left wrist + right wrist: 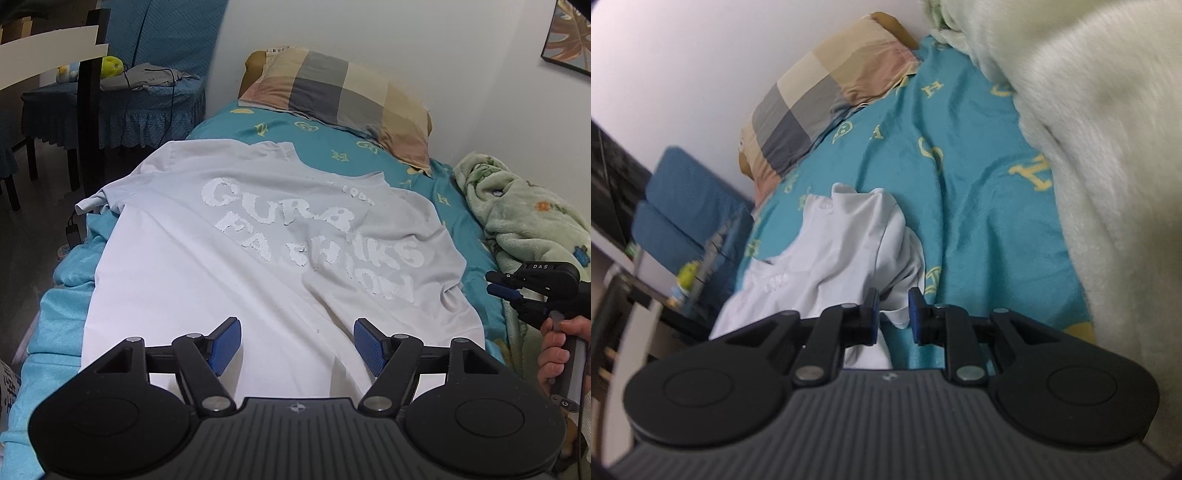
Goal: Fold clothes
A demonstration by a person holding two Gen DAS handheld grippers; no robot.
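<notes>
White shirt (280, 236) lies flat under the spread left tool (297, 345)

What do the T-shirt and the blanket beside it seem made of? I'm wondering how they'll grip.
T-shirt: looks like thin matte cotton-type knit, draping in soft wrinkles; its white lettering looks raised and cracked, probably a print. Blanket: looks like plush fleece, with a fuzzy pile and thick rounded folds.

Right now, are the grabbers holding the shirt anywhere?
No. The left gripper is open above the white T-shirt's hem. The right gripper is open too, its fingers either side of a sleeve edge, not pinching it.
</notes>
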